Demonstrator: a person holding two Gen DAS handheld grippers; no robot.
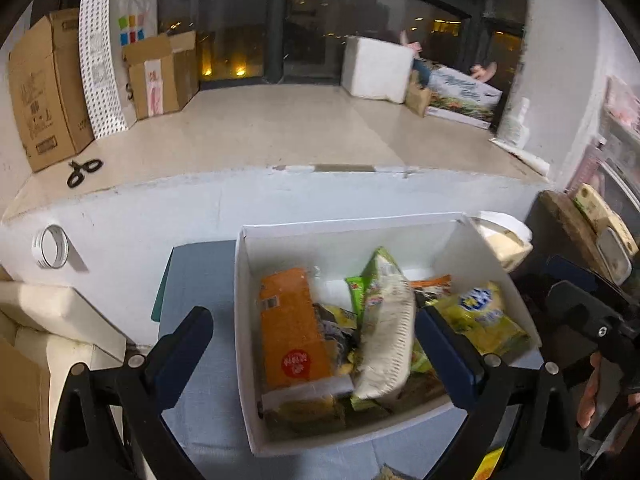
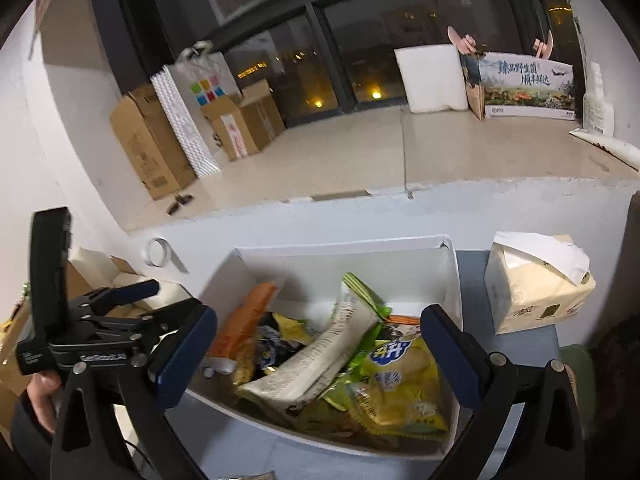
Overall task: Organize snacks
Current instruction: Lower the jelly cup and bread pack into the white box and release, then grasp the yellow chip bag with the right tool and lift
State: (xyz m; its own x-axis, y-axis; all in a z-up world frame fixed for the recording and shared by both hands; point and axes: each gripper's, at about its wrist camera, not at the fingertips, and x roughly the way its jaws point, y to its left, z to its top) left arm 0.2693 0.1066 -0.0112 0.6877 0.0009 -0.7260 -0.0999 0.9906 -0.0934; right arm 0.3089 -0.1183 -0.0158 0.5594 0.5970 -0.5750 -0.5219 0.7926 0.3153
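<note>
Your left gripper [image 1: 316, 344] and right gripper [image 2: 320, 350] both gape wide, empty. Snack packets [image 1: 386, 320] fill the white box [image 1: 348, 236].

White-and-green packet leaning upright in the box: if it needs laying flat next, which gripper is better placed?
Probably the left gripper: the white-and-green packet stands right between its open fingers. In the right gripper view it lies left of centre, with the yellow chip bag nearer.
</note>
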